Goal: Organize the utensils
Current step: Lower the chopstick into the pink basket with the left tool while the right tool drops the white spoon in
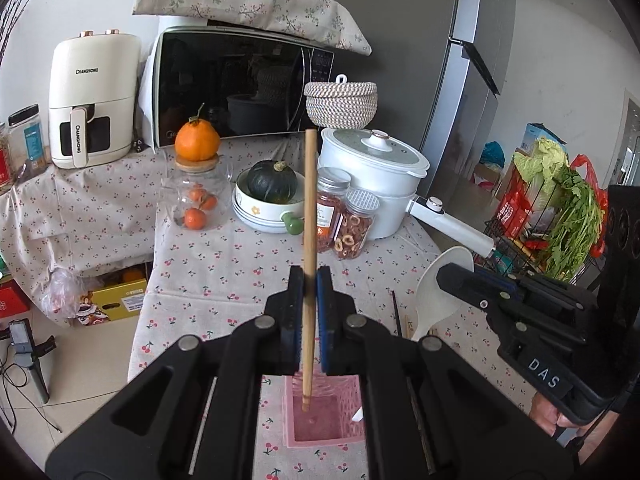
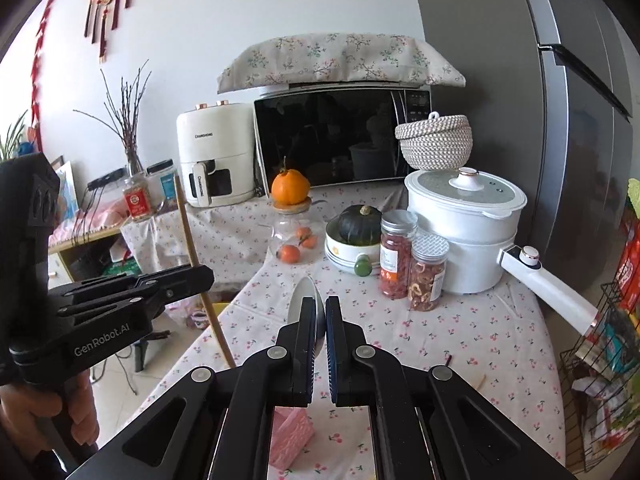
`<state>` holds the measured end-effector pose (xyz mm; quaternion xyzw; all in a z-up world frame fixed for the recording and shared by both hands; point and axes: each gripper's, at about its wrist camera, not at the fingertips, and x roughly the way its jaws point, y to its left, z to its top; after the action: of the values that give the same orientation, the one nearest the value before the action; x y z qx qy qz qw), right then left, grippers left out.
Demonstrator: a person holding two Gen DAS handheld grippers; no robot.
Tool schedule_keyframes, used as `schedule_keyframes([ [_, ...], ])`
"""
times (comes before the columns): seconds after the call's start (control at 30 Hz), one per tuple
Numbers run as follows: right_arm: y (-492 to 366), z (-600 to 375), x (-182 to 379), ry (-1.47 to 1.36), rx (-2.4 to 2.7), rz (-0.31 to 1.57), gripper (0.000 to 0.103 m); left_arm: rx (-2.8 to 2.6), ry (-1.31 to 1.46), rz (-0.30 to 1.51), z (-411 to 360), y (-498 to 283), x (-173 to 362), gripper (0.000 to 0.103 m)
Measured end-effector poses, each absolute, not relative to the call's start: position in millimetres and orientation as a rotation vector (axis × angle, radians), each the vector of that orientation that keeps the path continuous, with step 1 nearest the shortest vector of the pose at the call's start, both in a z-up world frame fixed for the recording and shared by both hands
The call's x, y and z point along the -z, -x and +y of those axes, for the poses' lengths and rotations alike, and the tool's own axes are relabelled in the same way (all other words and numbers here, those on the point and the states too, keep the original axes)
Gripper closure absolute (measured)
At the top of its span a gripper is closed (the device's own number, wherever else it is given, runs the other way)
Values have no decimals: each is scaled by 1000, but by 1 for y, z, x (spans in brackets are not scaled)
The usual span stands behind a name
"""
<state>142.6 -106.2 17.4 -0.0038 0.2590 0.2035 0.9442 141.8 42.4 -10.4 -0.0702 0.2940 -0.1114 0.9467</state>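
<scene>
- Left gripper clamped on a wooden chopstick, held near upright, lower tip hanging over the open mouth of the pink holder.
- Pink holder set on the cherry-print tablecloth near the front edge, directly below the left gripper.
- Right gripper pinched narrow on a white spoon, bowl end poking up past the fingertips; seen from the left wrist view, off to the right above the table.
- Two more chopsticks, one dark and one pale, lying flat on the cloth just beside the spoon.
- Bare cloth between the grippers and the two spice jars.
- Farther back: white pot, bowl with green squash, glass jar.
- Left table edge dropping to tiled floor; wire rack at the right edge.
</scene>
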Motion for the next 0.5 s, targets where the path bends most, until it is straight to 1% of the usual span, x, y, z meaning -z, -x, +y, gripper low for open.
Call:
schedule_keyframes([
  [0.23, -161, -94, 11, 19, -429, 620, 98, 218, 158, 690, 43, -152, 28, 96],
  [0.43, -170, -90, 23, -13, -458, 680, 96, 217, 166, 705, 43, -154, 30, 95],
  [0.47, -172, -90, 24, -25, -464, 694, 96, 215, 172, 701, 45, -154, 29, 93],
  [0.5, -172, -90, 25, -36, -469, 706, 96, 213, 178, 700, 46, -153, 28, 84],
])
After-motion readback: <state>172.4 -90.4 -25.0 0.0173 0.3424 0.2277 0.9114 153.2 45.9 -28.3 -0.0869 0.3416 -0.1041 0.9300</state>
